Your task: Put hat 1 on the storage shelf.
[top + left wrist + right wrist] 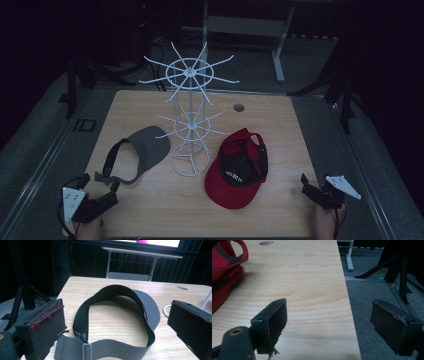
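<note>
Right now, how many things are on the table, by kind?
Visor: 1
Cap: 1
Rack: 1
Total: 3

surface: wooden table [280,150] | on it: grey visor [142,150], red cap [235,172], white wire rack [190,162]
</note>
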